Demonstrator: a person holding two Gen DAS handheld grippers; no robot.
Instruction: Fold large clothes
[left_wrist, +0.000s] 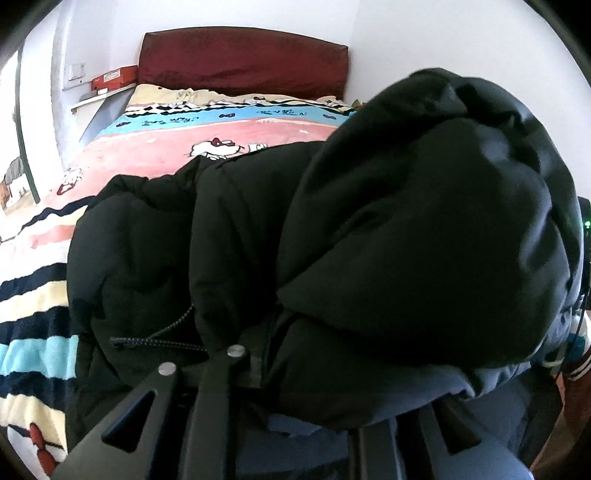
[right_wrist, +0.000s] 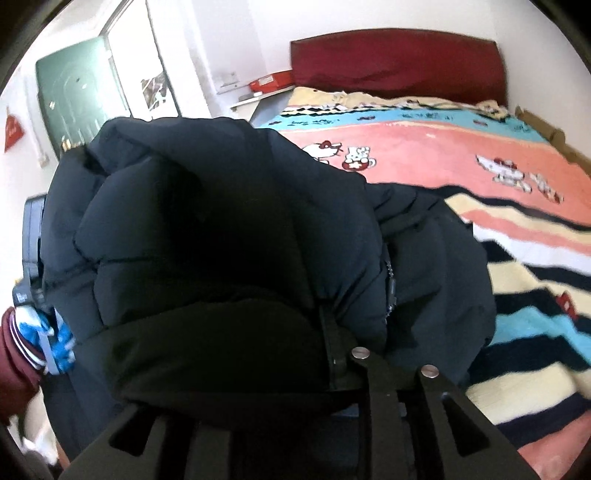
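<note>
On the bed's near edge we've got one black puffer jacket (left_wrist: 258, 240), bunched, its folded upper layer bulging right in front of both cameras. Left gripper (left_wrist: 201, 360) and right gripper (right_wrist: 393, 362): fingers narrow, tips at the jacket's near hem; whether they pinch fabric we can't tell. Jacket lies ahead of both, long axis running between them, neither hand nearer. One bedspread (right_wrist: 480, 177).
</note>
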